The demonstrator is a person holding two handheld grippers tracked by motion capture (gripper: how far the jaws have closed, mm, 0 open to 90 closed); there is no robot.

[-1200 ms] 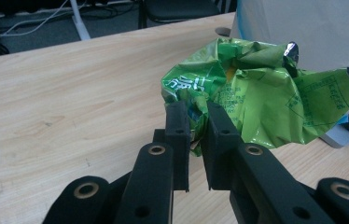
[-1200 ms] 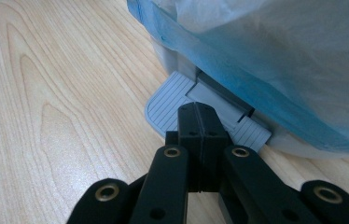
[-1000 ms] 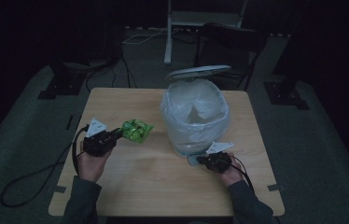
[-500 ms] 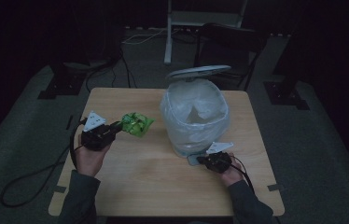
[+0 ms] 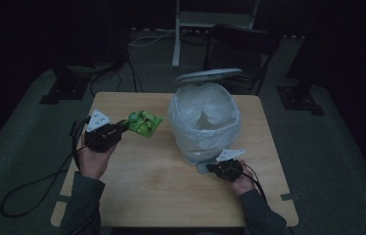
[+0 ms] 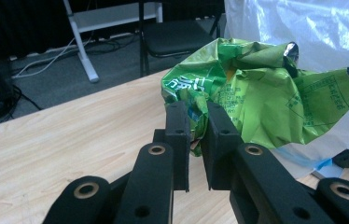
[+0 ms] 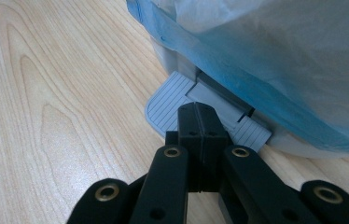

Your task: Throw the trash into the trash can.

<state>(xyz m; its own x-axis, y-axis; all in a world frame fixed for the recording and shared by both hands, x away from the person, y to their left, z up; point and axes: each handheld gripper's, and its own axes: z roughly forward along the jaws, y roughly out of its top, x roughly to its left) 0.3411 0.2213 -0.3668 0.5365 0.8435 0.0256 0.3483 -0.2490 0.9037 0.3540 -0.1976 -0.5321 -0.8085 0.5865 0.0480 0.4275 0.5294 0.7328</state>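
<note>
A crumpled green snack wrapper (image 5: 144, 122) (image 6: 266, 93) hangs above the table's left half, pinched at its edge by my left gripper (image 5: 122, 128) (image 6: 193, 112), which is shut on it. To its right stands a pedal bin (image 5: 205, 122) lined with a clear plastic bag (image 6: 303, 28) (image 7: 280, 56), its lid (image 5: 208, 76) raised. My right gripper (image 5: 215, 168) (image 7: 196, 112) is shut with nothing between its jaws. Its tips rest on top of the bin's grey foot pedal (image 5: 201, 168) (image 7: 165, 105).
The wooden table (image 5: 161, 196) has bare surface in front of the bin and the hands. A cable (image 5: 34, 183) trails off the left edge to the floor. A chair (image 5: 240, 44) and a white stand (image 5: 176, 34) sit behind the table in the dark.
My left gripper has lifted the green wrapper higher above the table. The right gripper has stayed on the pedal and the lid has stayed up.
</note>
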